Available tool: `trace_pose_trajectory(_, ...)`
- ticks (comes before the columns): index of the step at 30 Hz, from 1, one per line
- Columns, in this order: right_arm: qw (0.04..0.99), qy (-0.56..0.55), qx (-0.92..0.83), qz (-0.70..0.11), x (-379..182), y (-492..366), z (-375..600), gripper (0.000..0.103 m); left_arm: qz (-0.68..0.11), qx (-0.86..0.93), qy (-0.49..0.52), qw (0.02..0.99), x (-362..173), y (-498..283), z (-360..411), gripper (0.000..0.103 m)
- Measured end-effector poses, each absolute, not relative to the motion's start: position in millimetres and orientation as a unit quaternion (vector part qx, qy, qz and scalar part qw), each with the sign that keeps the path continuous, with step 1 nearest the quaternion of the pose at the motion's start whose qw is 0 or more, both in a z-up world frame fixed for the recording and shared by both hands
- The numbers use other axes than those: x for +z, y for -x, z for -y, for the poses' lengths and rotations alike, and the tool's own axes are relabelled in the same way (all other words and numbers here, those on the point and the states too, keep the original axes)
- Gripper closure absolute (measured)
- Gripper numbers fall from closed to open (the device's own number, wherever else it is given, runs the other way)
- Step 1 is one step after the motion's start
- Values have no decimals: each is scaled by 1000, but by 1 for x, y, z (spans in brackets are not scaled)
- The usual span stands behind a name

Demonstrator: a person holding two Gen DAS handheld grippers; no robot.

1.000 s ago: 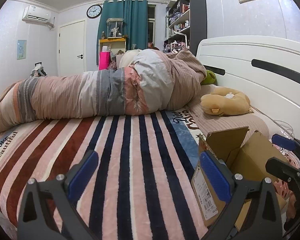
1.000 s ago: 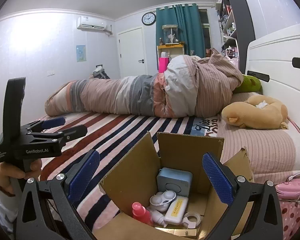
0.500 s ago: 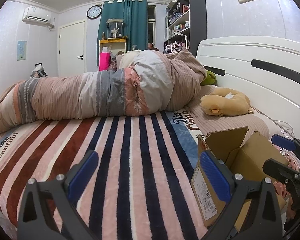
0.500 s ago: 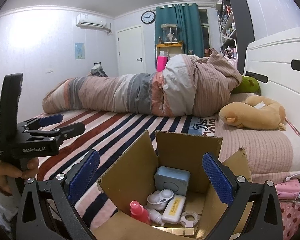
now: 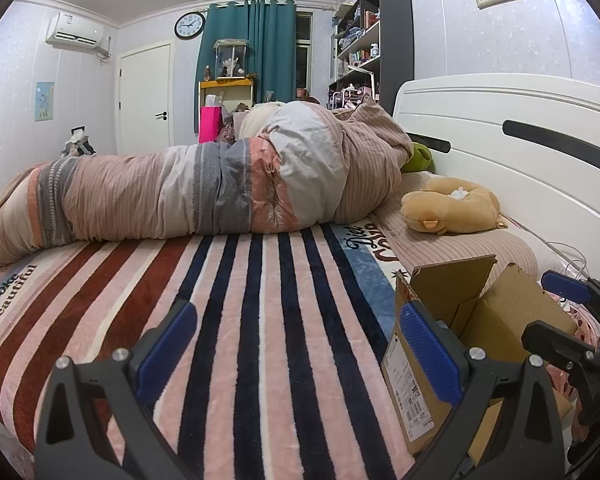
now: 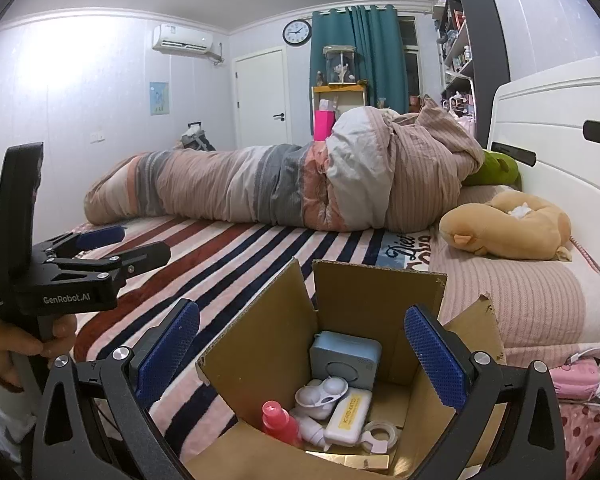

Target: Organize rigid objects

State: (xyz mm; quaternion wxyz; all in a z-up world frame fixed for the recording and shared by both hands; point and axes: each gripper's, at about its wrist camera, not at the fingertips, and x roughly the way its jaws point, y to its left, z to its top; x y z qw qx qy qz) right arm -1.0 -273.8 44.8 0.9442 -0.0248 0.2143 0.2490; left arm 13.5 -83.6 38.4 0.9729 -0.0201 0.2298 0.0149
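Cardboard box (image 6: 364, 300) upright, flaps open.

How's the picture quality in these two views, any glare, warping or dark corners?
Left wrist view: sharp, evenly lit, strong fisheye bending of the headboard, black vignette at the corners. Right wrist view: same warping and vignette, a washed-out bright patch on the wall, while the cardboard box interior stays legible though shaded.

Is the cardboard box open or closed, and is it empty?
Open, not empty: the cardboard box has its flaps up, and a blue device and pink-capped bottle lie inside.
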Motion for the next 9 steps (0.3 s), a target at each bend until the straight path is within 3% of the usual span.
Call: trace_pose_trajectory(9,944,24,251,-215,45,0,275,0,-230,18,21,973,40,-13,85,2)
